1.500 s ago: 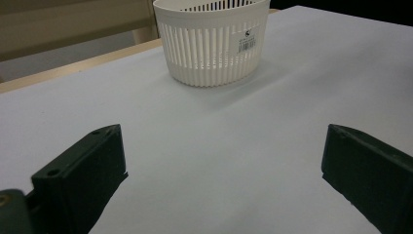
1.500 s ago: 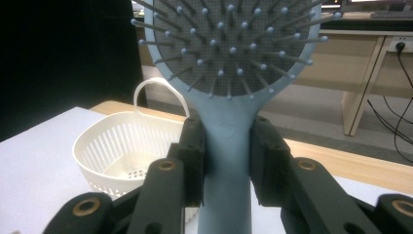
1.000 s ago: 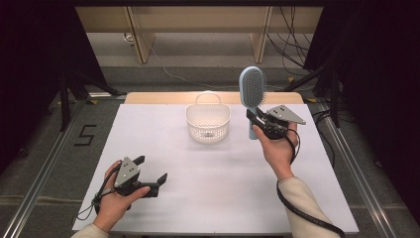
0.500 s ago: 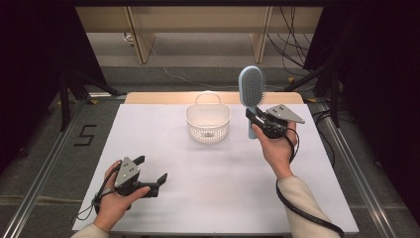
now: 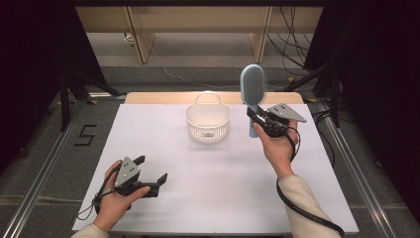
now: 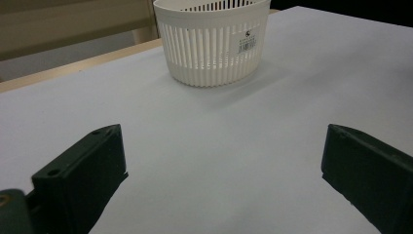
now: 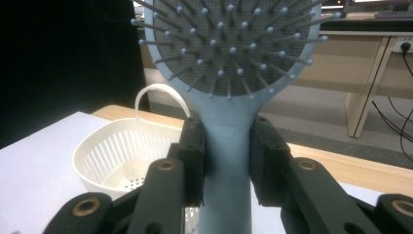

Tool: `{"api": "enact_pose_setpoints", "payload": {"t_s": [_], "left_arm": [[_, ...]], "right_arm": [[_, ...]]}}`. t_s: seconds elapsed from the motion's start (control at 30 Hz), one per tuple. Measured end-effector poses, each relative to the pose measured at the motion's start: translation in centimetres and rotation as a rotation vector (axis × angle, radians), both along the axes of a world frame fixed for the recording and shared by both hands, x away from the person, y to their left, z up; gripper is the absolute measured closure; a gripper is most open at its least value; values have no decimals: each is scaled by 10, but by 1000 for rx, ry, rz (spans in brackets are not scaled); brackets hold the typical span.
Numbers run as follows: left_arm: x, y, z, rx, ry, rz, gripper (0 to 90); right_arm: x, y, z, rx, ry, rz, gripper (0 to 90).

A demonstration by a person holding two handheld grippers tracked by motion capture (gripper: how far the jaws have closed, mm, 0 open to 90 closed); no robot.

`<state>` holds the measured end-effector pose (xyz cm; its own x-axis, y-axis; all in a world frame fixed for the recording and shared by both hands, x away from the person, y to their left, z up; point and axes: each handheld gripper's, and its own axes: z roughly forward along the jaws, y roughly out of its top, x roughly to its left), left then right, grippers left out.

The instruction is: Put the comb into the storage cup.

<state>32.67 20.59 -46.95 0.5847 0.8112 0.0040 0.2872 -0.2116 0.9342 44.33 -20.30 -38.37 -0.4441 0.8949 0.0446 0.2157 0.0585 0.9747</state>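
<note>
I have the right gripper [image 5: 257, 118] clamped on the handle of a light blue paddle hairbrush [image 5: 253, 91], lifted off the table and held upright, with the brush head above the jaws and the end of the handle hanging below them. In the right gripper view the two black pads press on either side of the hairbrush [image 7: 229, 97] just under the head, and the bristles with their small round tips face the camera. From the high view the brush stands just to the right of the white plastic basket [image 5: 208, 124], which sits on the white table [image 5: 208, 198] near its far edge; its thin handle loop stands up at the back, and its slotted wall carries a small barcode label in the left gripper view [image 6: 214, 44]. I cannot tell whether the handle end touches the table. My left gripper [image 5: 151, 171] rests low at the near left part of the table, jaws spread wide with nothing between them, pointing toward the basket and well apart from it. Beyond the table I see a grey floor and the legs of a wooden bench.
</note>
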Motion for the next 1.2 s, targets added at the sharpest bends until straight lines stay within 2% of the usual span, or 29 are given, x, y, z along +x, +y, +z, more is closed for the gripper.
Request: {"api": "enact_pose_setpoints", "payload": {"t_s": [0.67,0.87,1.2], "left_arm": [[0,1,0,-2,-1,0,19],[0,0,0,-3,2,-2,19],[0,0,0,0,0,-5,19]], "right_arm": [[5,7,1,2,-6,10,704],[6,11,-3,-4,3,17,704],[9,9,-4,0,7,12,704]]}}
